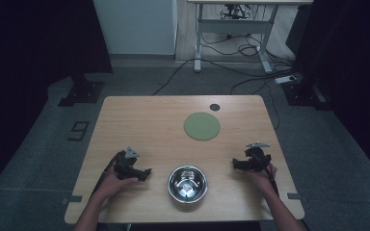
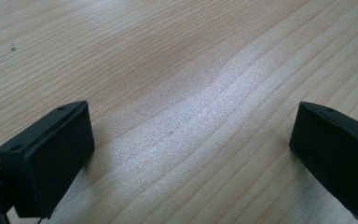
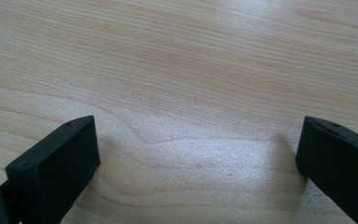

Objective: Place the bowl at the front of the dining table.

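Note:
A shiny metal bowl [image 1: 187, 183] stands near the front edge of the wooden table [image 1: 139, 120], with something small and pale inside it. A flat green round mat [image 1: 202, 126] lies further back, right of centre. My left gripper [image 1: 146, 174] rests on the table left of the bowl, held by a hand. My right gripper [image 1: 235, 163] rests to the bowl's right, pointing toward it. In the left gripper view my jaws [image 2: 191, 144] stand wide apart over bare wood. The right gripper view shows the same: jaws [image 3: 198, 158] far apart, nothing between them.
A small dark round mark [image 1: 215, 107] sits near the table's back edge behind the green mat. Beyond the table are a white-legged desk [image 1: 231, 29], loose cables [image 1: 241, 48] and a power strip [image 1: 288, 78] on the grey floor.

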`<state>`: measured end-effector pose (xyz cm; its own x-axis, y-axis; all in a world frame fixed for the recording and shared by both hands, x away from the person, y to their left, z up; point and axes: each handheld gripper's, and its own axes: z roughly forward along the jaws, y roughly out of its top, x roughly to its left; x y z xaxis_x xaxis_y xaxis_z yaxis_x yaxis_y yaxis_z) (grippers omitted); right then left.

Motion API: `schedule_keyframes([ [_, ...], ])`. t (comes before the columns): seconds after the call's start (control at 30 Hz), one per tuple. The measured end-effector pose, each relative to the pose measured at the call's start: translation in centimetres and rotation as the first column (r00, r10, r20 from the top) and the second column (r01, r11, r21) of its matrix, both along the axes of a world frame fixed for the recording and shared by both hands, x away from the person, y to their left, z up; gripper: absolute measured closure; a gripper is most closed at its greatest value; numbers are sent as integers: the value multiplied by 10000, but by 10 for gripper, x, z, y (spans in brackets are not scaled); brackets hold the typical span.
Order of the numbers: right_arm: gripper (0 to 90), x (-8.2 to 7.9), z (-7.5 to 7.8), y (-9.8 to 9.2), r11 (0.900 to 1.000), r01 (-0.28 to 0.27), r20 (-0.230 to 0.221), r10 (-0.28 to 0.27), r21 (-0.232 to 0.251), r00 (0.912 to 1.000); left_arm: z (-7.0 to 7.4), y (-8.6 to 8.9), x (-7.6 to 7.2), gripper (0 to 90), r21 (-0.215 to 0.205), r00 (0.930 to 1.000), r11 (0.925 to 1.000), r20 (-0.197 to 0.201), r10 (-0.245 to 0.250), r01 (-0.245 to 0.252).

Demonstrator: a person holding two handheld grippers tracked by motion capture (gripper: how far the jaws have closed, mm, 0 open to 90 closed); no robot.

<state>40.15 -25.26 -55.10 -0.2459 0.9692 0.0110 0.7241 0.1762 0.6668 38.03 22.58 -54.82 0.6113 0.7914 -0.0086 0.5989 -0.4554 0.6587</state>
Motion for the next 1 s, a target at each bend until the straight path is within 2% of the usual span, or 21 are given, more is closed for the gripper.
schedule_keyframes([
  [0.4, 28, -1, 2, -1, 9999, 101, -138, -102, -39, 9999, 0, 0, 0, 0, 1, 10000, 10000, -1, -1, 1],
  [0.5, 59, -1, 4, -2, 9999, 117, -177, -117, -44, 9998, 0, 0, 0, 0, 4, 10000, 10000, 2, -4, 4],
  [0.53, 108, -1, 6, -3, 9996, 269, -257, -269, -21, 9993, 0, 0, 0, 0, 5, 10000, 10000, 2, -4, 4],
  [0.7, 129, -1, 10, -8, 9981, 367, -228, -357, 497, 9991, 0, 0, 0, 0, 9, 10000, 10000, 1, -6, 6],
  [0.87, 132, -3, 13, -8, 9974, 442, -75, -439, 563, 9990, 0, 0, 0, 0, 9, 10000, 10000, 1, -5, 5],
  [1.0, 140, -5, 19, -8, 9967, 292, 125, -302, 756, 9995, 0, 0, 0, 0, 11, 10000, 10000, 3, -9, 9],
])
